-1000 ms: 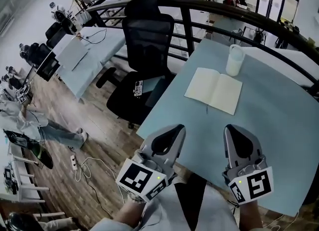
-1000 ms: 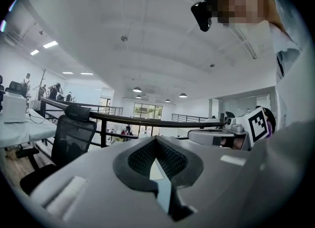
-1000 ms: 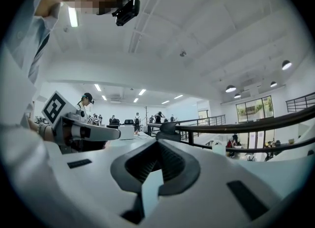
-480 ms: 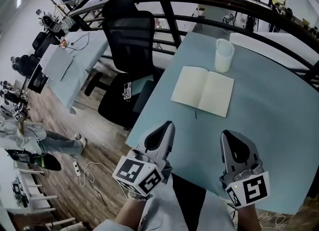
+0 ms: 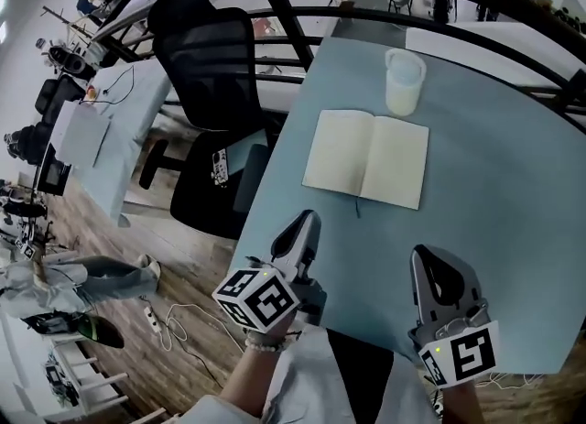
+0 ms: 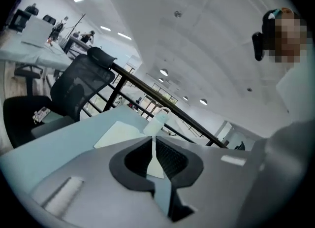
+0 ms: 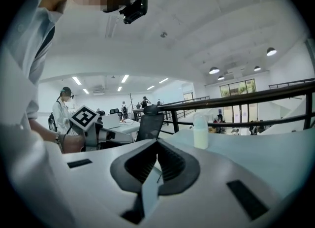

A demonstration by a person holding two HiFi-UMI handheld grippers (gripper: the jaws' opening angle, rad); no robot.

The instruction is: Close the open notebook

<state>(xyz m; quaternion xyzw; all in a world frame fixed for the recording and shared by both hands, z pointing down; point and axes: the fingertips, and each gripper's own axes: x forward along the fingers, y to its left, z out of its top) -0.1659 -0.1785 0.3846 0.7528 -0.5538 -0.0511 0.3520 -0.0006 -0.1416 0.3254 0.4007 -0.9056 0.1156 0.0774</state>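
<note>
The tabletop (image 5: 513, 202) carries one notebook (image 5: 366, 157) and one cup (image 5: 404, 81) by its far edge. One chair (image 5: 215, 65) stands off its left edge. Two grippers: left gripper (image 5: 307, 222), right gripper (image 5: 428, 262).

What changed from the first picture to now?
The left gripper rolled onto its side at the table's near edge. Nothing was grabbed: it and the right gripper stay shut and empty. The notebook still lies open, with the cup just beyond it.
</note>
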